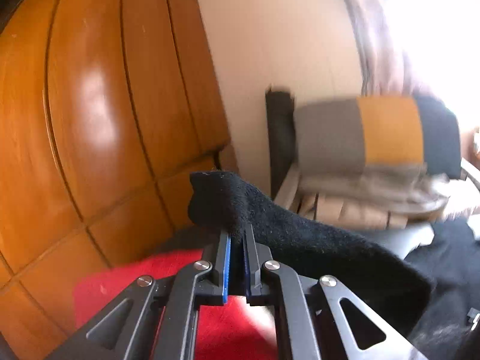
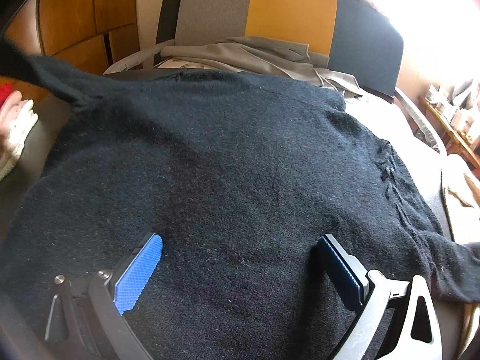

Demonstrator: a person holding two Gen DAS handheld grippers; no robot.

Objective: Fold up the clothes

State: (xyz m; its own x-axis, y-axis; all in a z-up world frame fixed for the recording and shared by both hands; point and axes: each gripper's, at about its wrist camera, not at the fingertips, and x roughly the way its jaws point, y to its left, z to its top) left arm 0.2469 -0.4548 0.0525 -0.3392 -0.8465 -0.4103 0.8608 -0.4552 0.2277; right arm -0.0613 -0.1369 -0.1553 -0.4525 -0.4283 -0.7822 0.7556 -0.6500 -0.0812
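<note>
A black knit sweater (image 2: 228, 162) lies spread flat, body facing up, filling most of the right wrist view. My right gripper (image 2: 238, 247) is open, its blue pads (image 2: 141, 273) resting just above the sweater's lower body. My left gripper (image 1: 237, 240) is shut on the black sleeve (image 1: 288, 228), held up in the air; the sleeve drapes down to the right. In the right wrist view that lifted sleeve (image 2: 39, 72) rises toward the upper left. The sweater's other sleeve (image 2: 450, 264) lies out at the right.
A grey, orange and dark blue cushion (image 2: 288, 15) stands behind the sweater, with grey cloth (image 2: 246, 54) in front of it. Wooden cabinet doors (image 1: 90, 105) are at the left. Red fabric (image 1: 168, 273) lies below the left gripper. White folded cloth (image 2: 18, 132) sits at the left edge.
</note>
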